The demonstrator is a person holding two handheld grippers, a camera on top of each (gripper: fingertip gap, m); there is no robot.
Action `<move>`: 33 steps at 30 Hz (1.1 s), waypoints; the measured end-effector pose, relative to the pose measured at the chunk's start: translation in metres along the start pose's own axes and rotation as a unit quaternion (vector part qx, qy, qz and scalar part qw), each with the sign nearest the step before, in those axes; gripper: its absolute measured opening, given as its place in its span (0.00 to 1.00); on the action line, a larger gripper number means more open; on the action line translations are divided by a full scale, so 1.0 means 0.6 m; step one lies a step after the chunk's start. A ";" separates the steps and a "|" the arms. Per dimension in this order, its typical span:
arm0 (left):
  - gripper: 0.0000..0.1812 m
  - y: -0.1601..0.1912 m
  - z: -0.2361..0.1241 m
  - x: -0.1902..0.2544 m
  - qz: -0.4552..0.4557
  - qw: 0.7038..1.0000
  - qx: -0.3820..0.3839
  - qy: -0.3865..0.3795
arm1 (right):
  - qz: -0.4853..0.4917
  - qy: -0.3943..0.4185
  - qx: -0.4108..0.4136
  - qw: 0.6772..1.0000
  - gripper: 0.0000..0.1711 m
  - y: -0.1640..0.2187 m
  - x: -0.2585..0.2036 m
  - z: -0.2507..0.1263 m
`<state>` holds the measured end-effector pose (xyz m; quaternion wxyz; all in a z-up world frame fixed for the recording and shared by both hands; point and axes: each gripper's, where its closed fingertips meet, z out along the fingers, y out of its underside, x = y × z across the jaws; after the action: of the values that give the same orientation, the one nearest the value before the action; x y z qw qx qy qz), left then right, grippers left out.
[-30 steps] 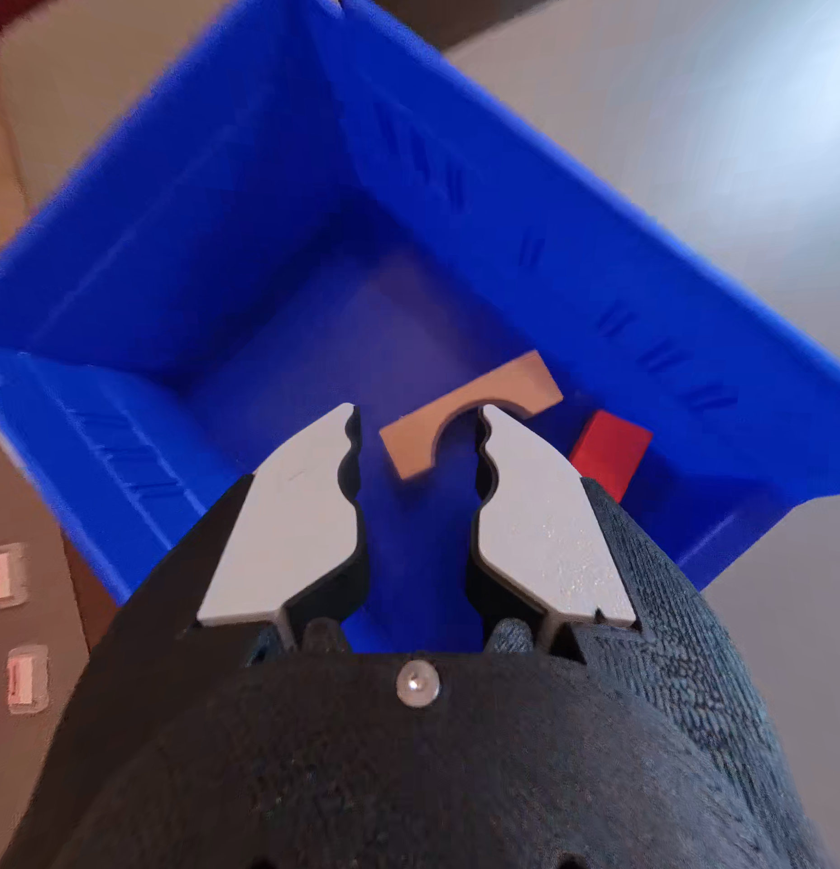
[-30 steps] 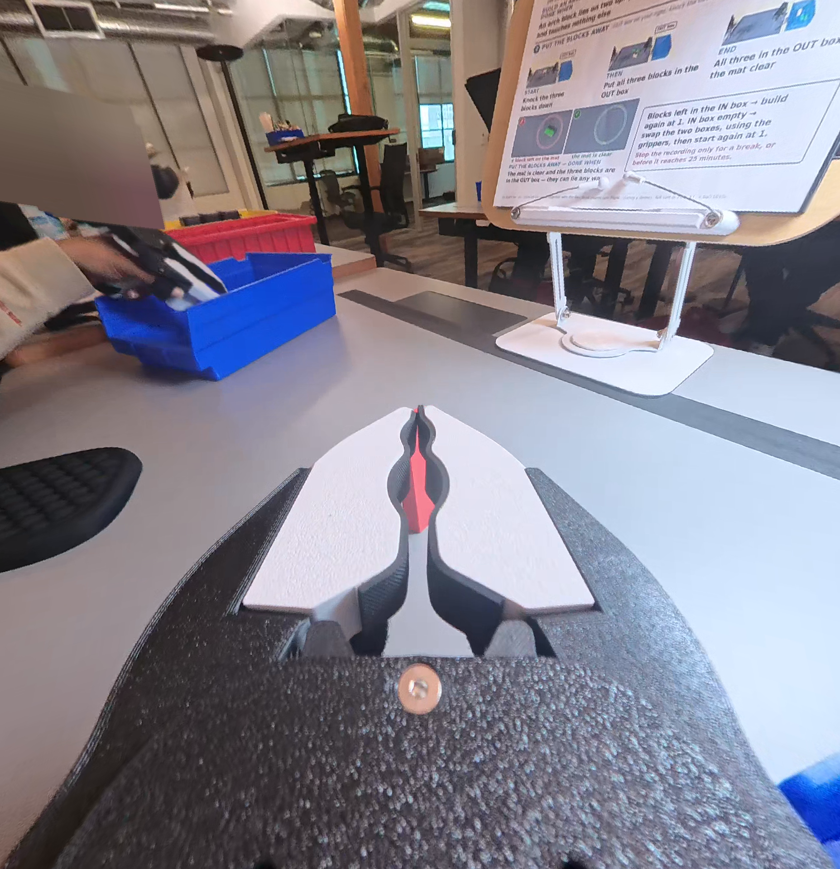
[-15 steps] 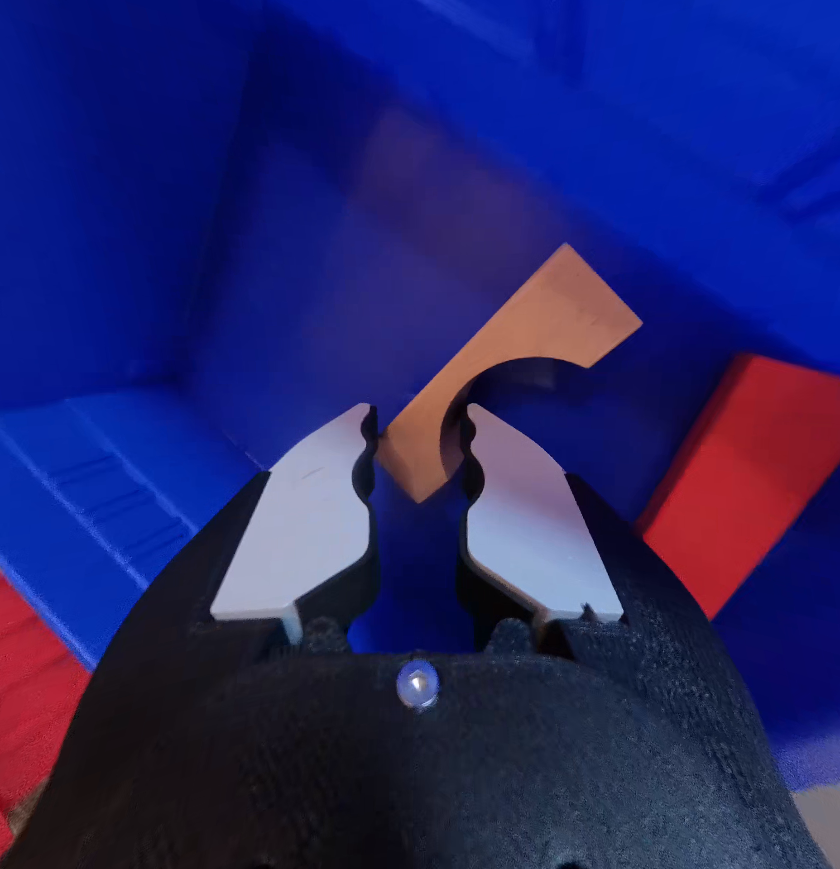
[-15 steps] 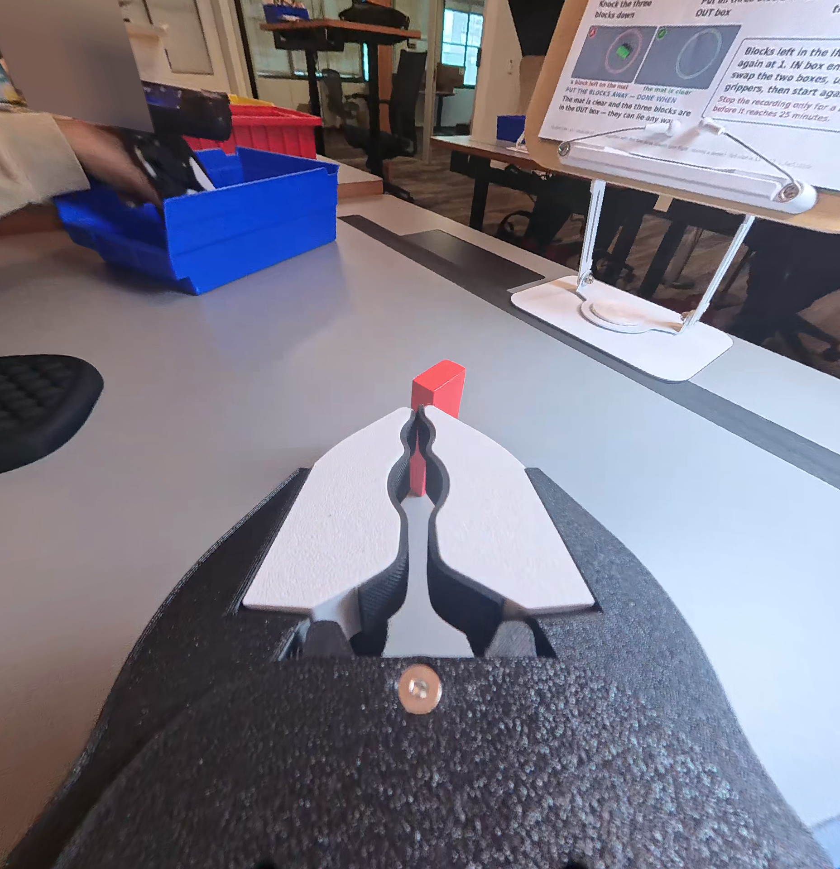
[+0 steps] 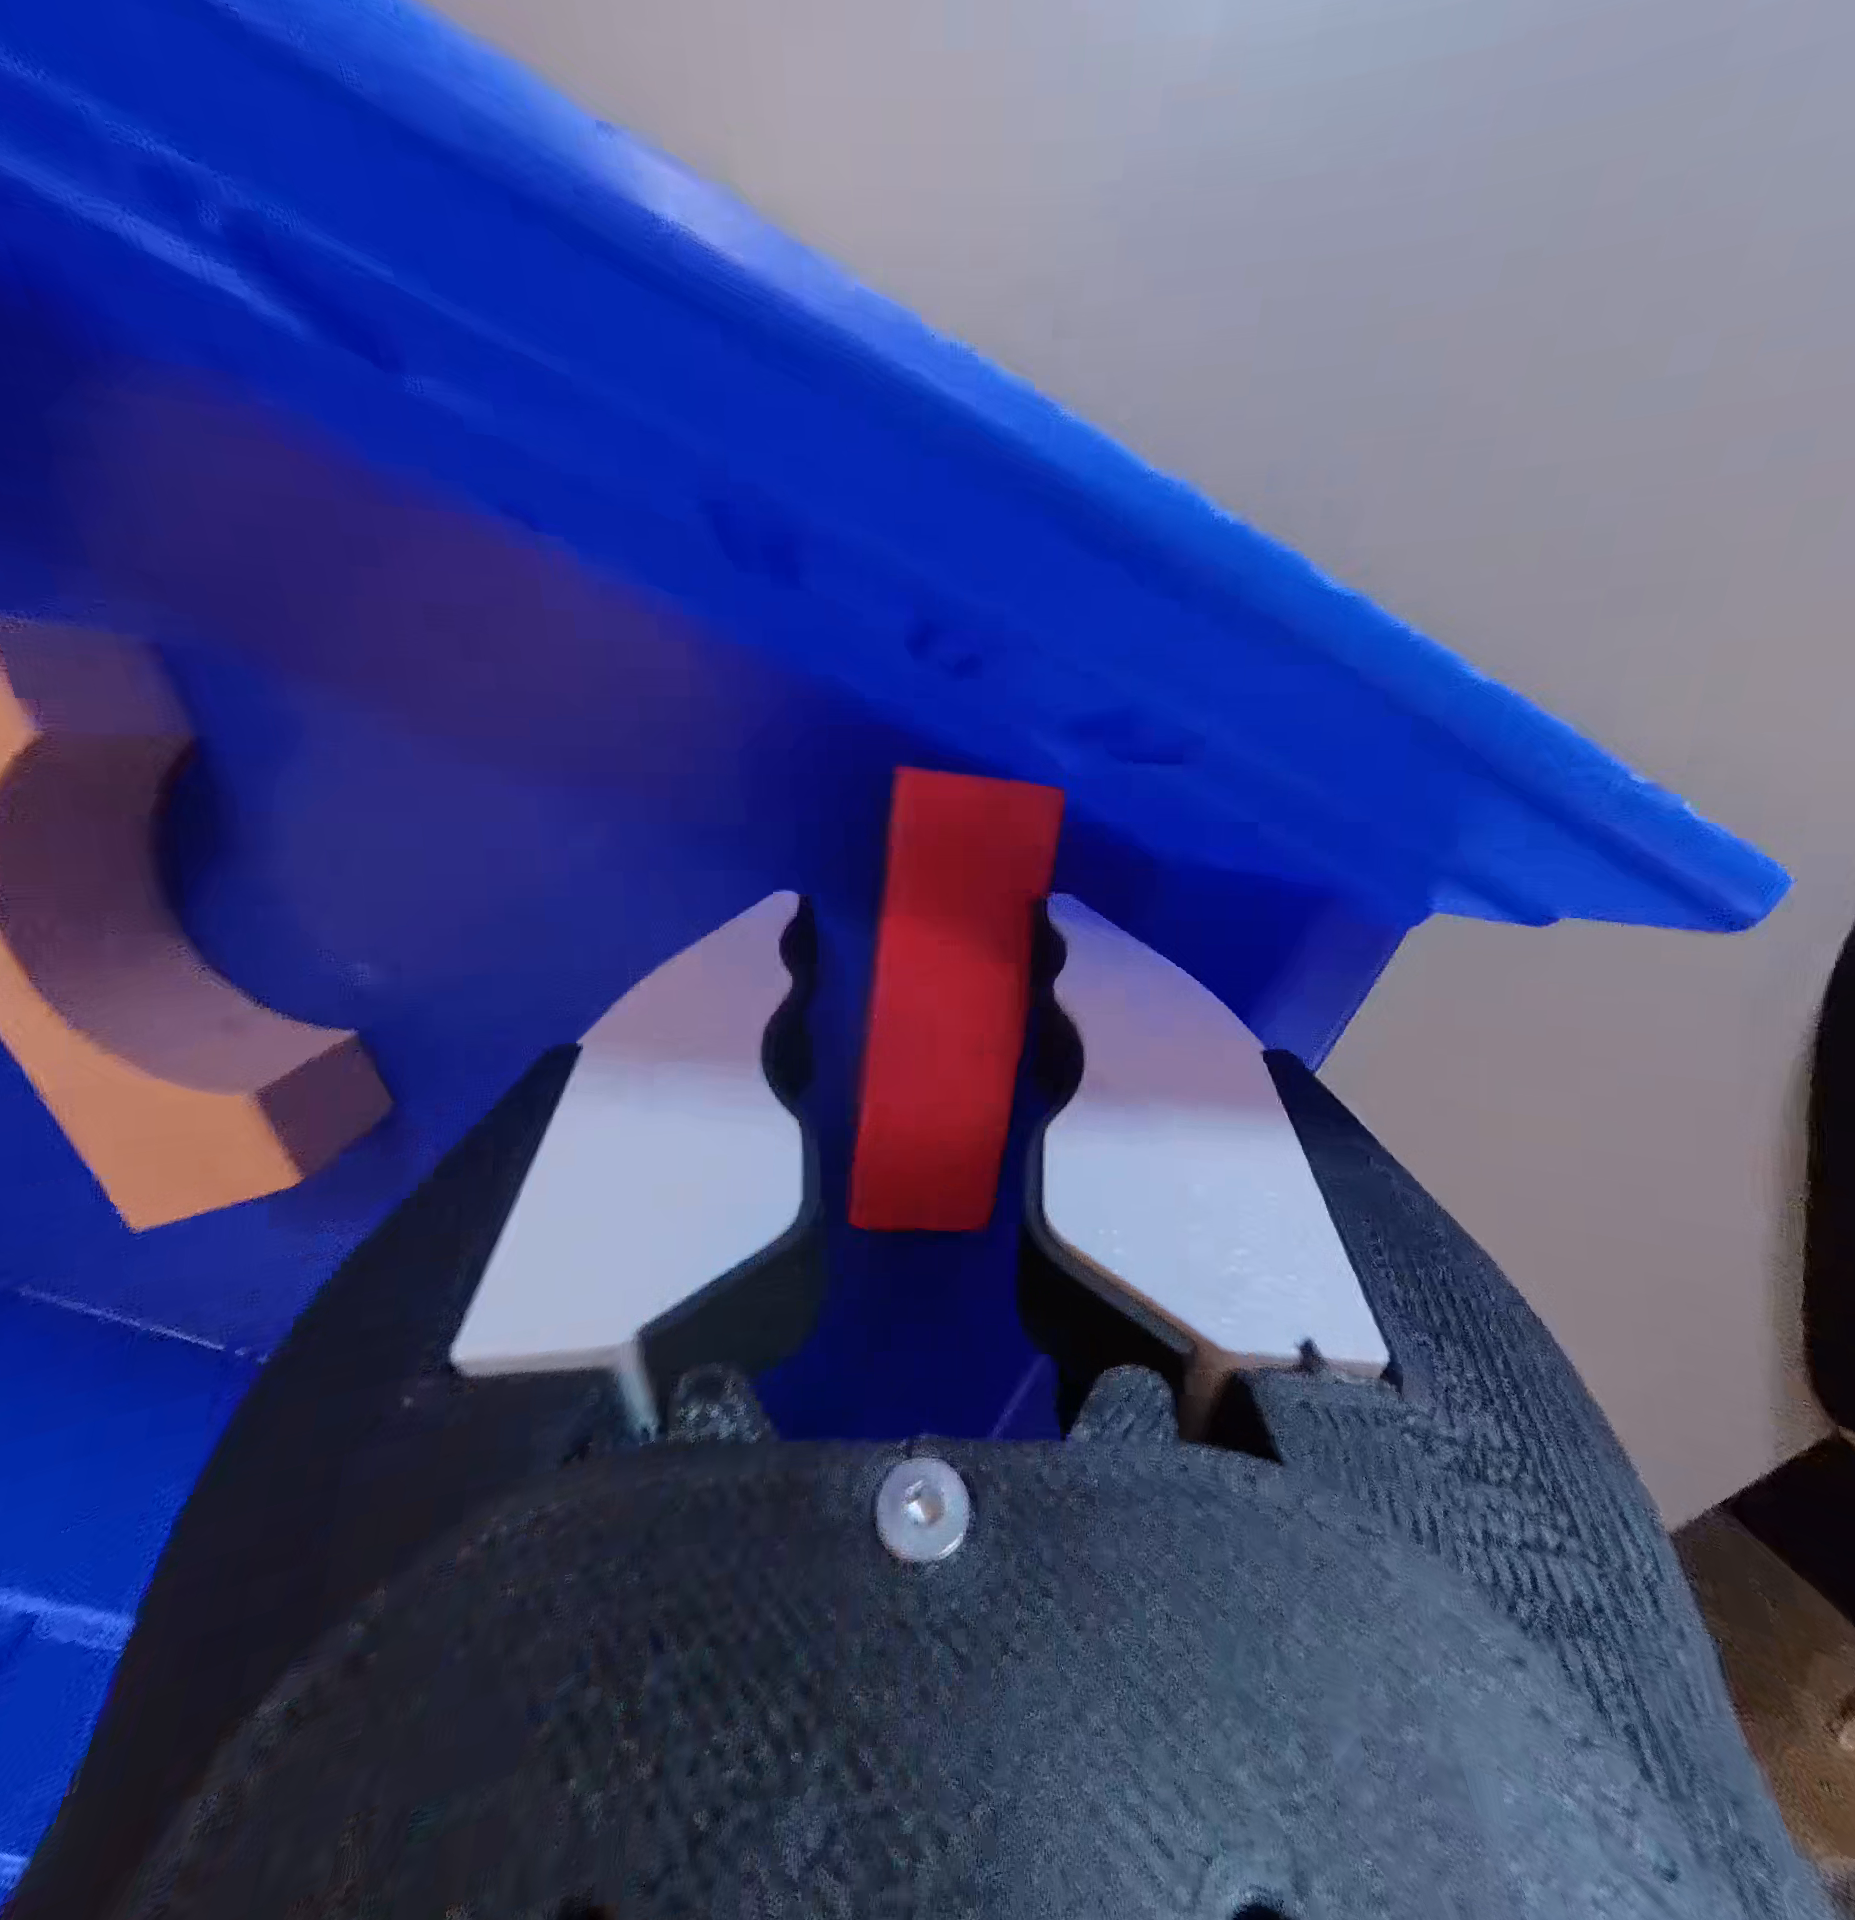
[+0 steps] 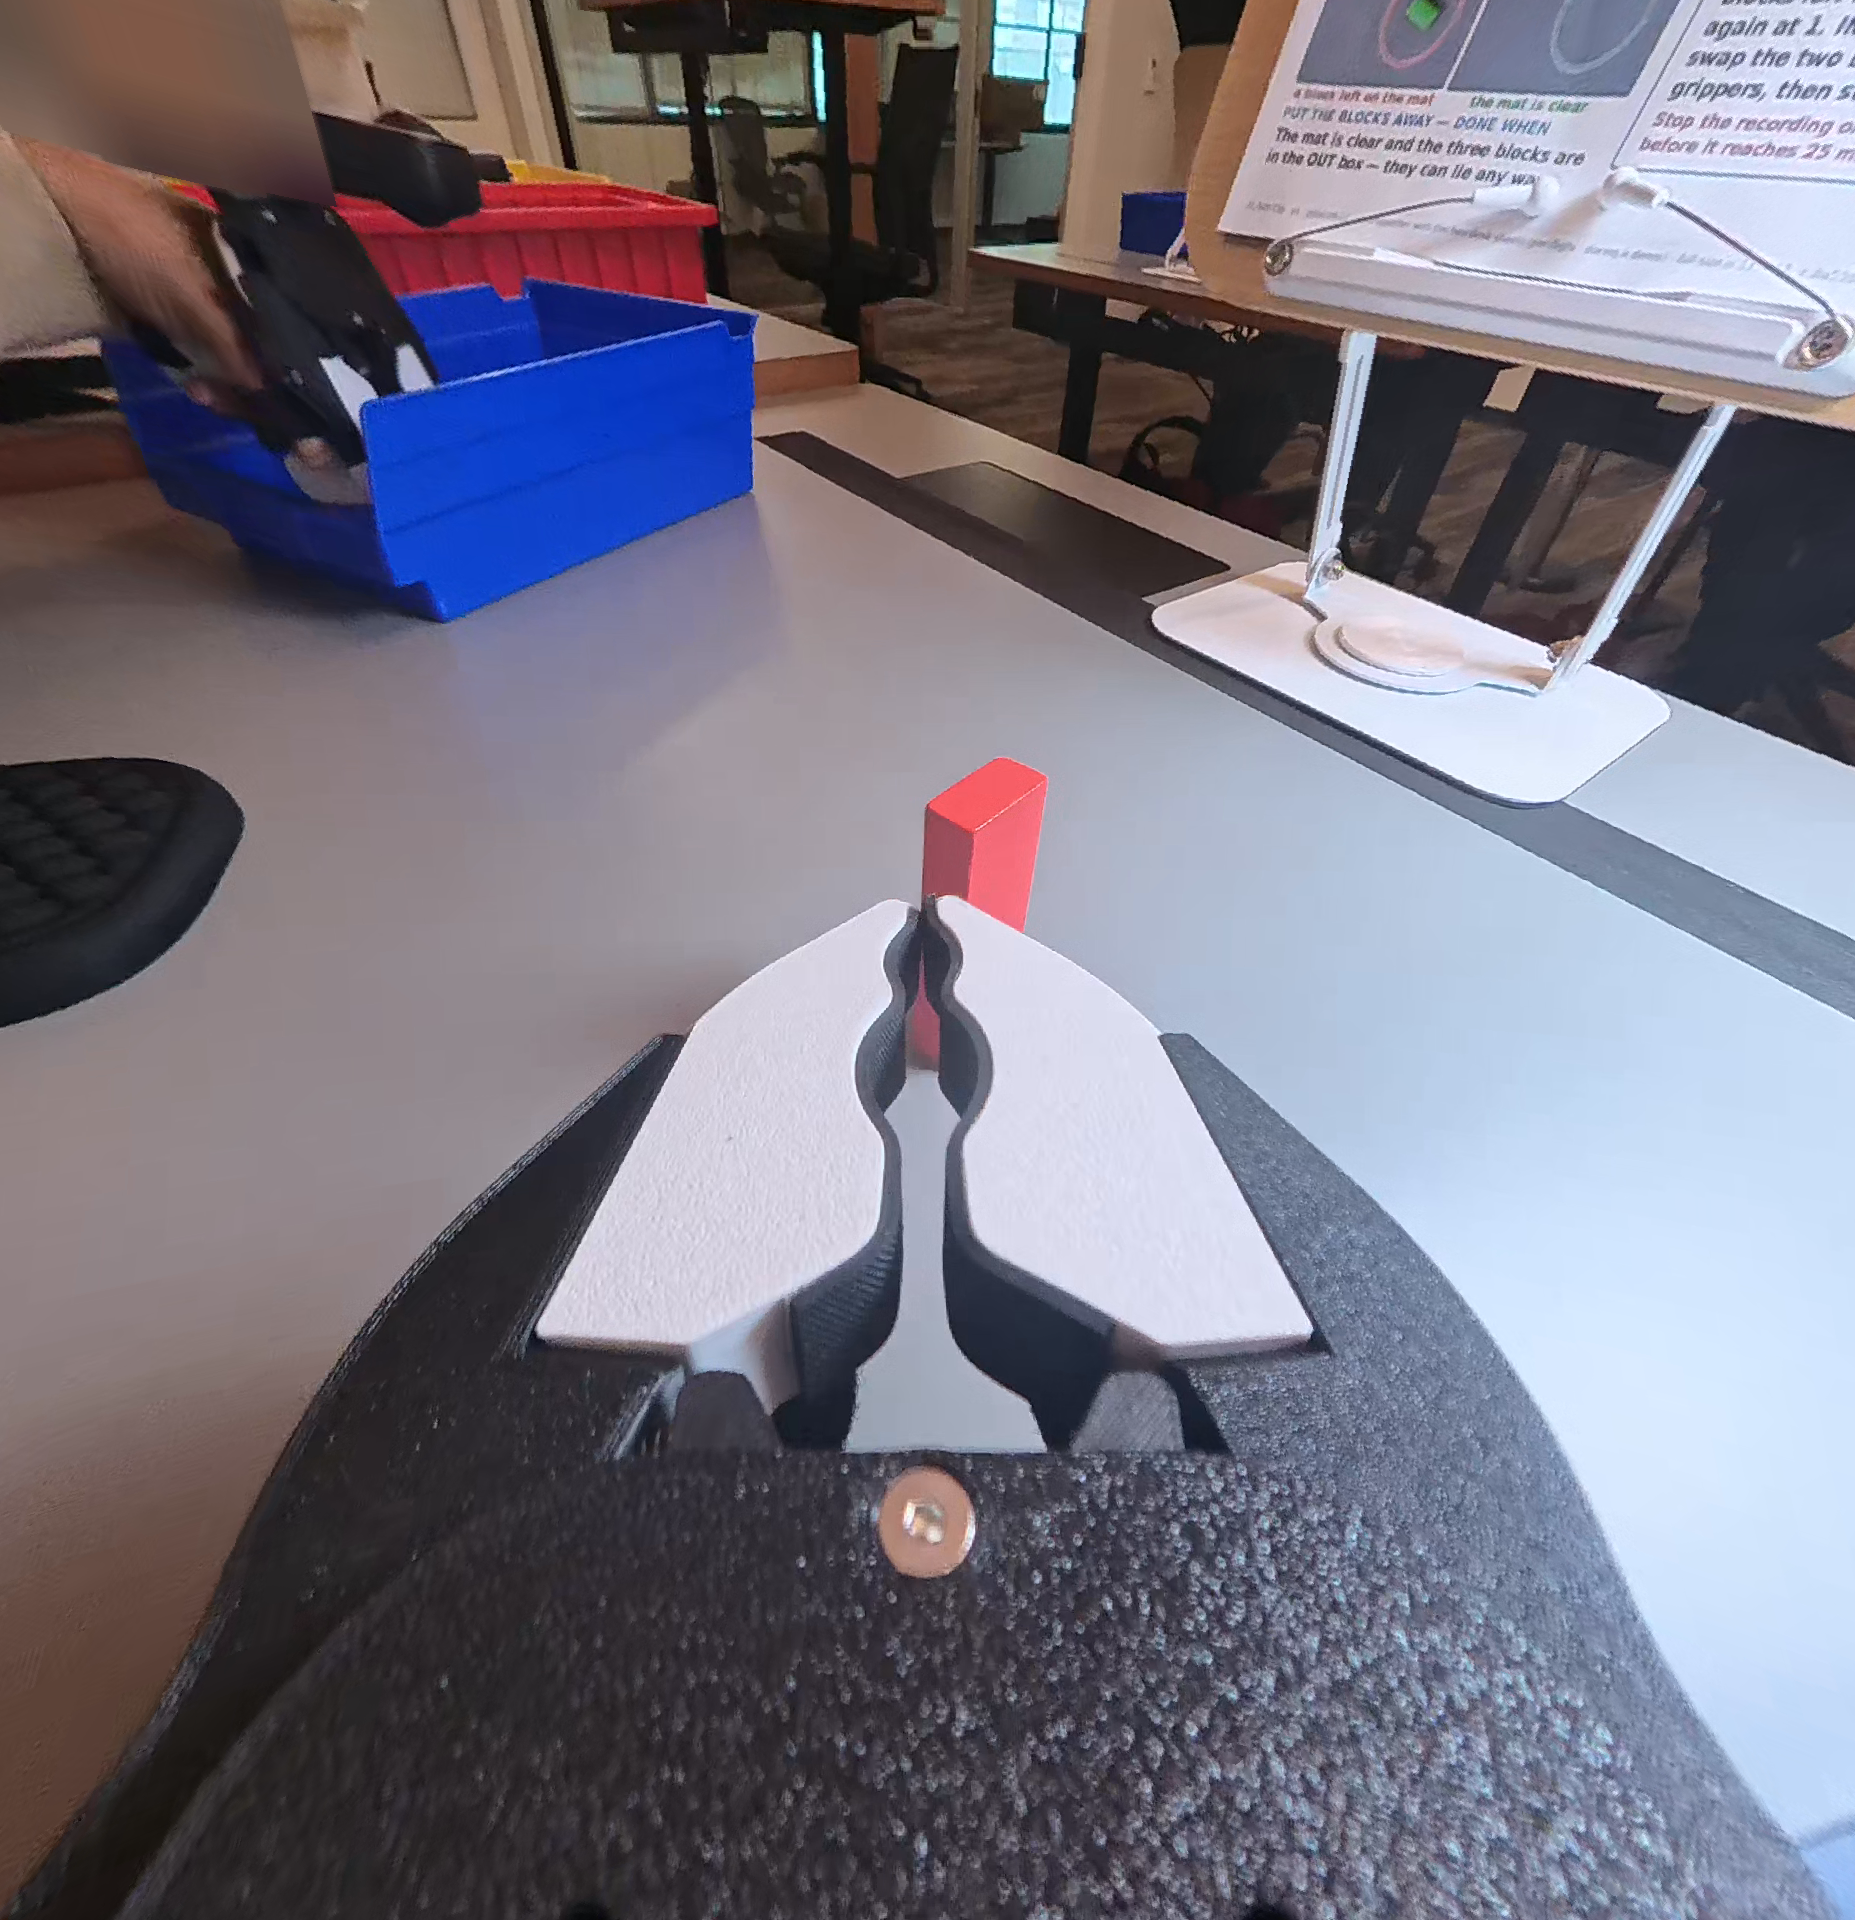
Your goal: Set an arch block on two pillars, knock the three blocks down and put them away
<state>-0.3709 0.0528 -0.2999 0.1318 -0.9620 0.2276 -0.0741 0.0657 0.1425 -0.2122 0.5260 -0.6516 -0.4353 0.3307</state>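
In the left wrist view my left gripper (image 5: 918, 914) is open inside the blue bin (image 5: 902, 468), its fingers on either side of a red block (image 5: 944, 997) lying on the bin floor. The right finger touches the block and a gap shows at the left finger. A tan arch block (image 5: 123, 987) lies to the left in the bin. In the right wrist view my right gripper (image 6: 928, 914) is shut and empty. A second red block (image 6: 990, 842) stands upright on the grey table (image 6: 590, 779) just beyond its tips. The left gripper (image 6: 320, 343) also shows there, reaching into the blue bin (image 6: 570, 447).
A red bin (image 6: 549, 239) stands behind the blue one. A black mat (image 6: 61, 883) lies at the left, and its edge shows in the left wrist view (image 5: 1848, 1143). A white stand with an instruction sheet (image 6: 1422, 665) is at the right. A person's sleeve (image 6: 29, 239) is at the far left. Across from one pair of fingers to the other is roughly 45 centimeters.
My left gripper has moved inside the bin from the arch block to the red block. My right gripper has drawn back from the upright red block, which now shows more fully.
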 end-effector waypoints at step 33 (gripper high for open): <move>0.09 -0.365 -0.138 0.396 0.104 0.815 0.569 0.024 | -0.001 -0.040 0.080 0.996 0.13 -0.075 -0.085 0.013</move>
<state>-0.0859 0.1148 -0.1386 0.6571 -0.6840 0.2464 -0.1989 0.0284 0.1017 -0.1713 0.5588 -0.5932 -0.4285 0.3902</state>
